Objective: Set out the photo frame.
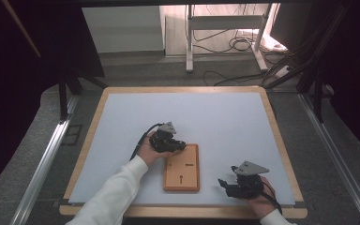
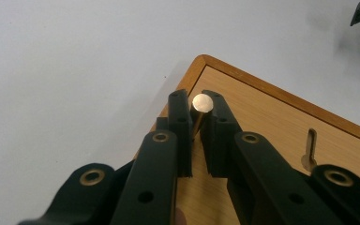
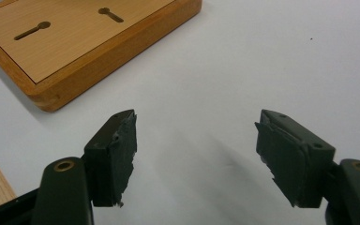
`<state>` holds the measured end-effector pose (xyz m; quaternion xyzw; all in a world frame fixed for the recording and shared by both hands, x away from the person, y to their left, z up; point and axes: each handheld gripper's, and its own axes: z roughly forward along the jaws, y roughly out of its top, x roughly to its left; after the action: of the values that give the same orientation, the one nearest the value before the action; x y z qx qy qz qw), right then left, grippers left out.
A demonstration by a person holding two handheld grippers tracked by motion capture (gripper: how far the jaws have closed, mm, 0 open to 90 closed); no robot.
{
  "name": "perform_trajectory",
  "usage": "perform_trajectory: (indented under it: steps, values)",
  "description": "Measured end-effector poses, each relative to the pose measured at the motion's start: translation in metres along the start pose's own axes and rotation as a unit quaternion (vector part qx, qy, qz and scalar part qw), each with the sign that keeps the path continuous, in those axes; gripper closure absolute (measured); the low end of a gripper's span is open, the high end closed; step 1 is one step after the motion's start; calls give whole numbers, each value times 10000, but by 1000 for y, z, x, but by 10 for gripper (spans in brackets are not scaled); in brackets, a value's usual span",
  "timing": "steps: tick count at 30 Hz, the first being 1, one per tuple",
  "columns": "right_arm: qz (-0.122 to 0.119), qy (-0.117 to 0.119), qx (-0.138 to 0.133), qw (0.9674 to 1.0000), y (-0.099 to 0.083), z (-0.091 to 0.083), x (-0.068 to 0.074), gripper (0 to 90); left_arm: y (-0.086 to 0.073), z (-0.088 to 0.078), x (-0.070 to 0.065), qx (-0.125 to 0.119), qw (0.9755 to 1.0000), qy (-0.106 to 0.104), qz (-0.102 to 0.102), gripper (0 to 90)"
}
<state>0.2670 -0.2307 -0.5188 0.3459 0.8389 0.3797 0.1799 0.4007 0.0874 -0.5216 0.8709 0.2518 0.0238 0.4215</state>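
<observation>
- At the near edge of the table [image 1: 122, 101], the right gripper [image 1: 227, 185] rests on the white mat [image 1: 215, 117] with its jaws spread wide and nothing between them; in the right gripper view the same jaws stand apart over bare mat, well clear of the wooden block [image 3: 93, 47].
- Just beyond and to the left, the wooden block [image 1: 182, 168] lies flat on the mat, keyhole-shaped slots cut into its top face [image 3: 32, 30].
- At the block's far left corner, the left gripper [image 1: 180, 146] pinches a small metal pin [image 2: 200, 107] between its jaws, the pin's round shiny head showing above the pads and its shaft pointing down toward the block's corner [image 2: 201, 60].
- Whether the pin's lower end already touches the wood cannot be told from the left gripper view.
- Risk, as judged from here: the grip is narrow and the pin smooth, so a slight tilt of the hand could let it swivel or slip out and roll off across the mat.
- A second risk: the block is loose and the right gripper does not brace it, so pressing the pin down off-centre could push the block sideways.
</observation>
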Motion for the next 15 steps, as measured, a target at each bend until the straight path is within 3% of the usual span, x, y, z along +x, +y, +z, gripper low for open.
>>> perform_trajectory:
  steps: [15]
  values:
    - [-47,-108,-199,9997,2,-3,2,297,1,0,4,16,9998,-152,-94,827]
